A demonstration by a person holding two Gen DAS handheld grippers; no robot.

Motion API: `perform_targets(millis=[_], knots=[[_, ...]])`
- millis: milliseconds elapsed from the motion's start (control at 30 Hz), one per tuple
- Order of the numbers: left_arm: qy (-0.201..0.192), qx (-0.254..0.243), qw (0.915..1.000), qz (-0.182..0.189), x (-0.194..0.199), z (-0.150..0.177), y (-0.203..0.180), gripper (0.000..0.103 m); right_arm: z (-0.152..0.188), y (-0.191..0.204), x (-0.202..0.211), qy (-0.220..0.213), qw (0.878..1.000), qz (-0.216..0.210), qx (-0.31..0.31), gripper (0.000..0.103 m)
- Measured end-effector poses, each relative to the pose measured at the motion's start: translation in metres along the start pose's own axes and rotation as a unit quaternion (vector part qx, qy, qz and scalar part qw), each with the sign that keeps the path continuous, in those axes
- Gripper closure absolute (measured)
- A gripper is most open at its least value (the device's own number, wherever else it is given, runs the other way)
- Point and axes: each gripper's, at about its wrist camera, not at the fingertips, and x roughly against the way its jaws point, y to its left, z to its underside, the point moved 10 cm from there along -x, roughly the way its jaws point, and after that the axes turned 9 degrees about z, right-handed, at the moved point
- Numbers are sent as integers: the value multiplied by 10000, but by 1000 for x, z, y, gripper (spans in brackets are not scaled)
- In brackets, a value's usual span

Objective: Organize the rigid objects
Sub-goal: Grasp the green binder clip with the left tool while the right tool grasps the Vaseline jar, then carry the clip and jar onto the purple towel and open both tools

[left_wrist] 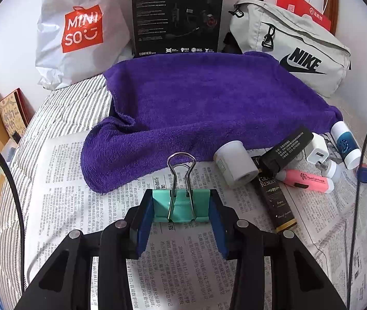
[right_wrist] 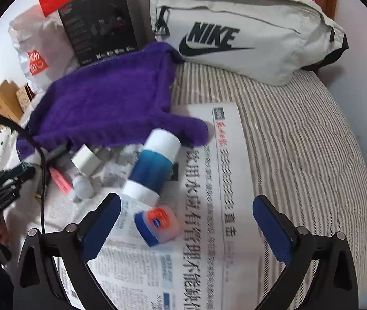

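The left tongs (left_wrist: 182,206) are clamping a teal binder clip (left_wrist: 181,205) just in front of a purple towel (left_wrist: 196,103), its wire handles standing up. Newspaper (left_wrist: 67,180) is lying under the towel's near edge. At the towel's right corner, a white roll (left_wrist: 235,164), a black box (left_wrist: 287,149), a white charger (left_wrist: 318,151) and a pink highlighter (left_wrist: 307,178) are clustering.
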Motion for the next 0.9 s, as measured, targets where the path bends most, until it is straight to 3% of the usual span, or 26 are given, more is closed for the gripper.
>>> perform_targets(millis=[200, 333, 433, 567, 600, 900], knots=[[-17, -94, 9999, 53, -1, 0, -1, 64, 23, 21, 1, 40, 9978, -210, 633, 5], [0, -220, 9997, 126, -2, 2, -6, 64, 31, 27, -13, 74, 9944, 24, 1051, 33], [6, -232, 9996, 148, -2, 2, -6, 64, 29, 28, -21, 100, 9955, -235, 907, 44], [25, -226, 9996, 157, -3, 2, -6, 64, 26, 27, -24, 31, 9950, -238, 969, 56], [35, -235, 9996, 150, -3, 2, -6, 64, 25, 29, -23, 19, 9946, -278, 996, 64], [155, -131, 9997, 167, 0, 6, -7, 64, 29, 28, -19, -34, 9955, -430, 841, 64]])
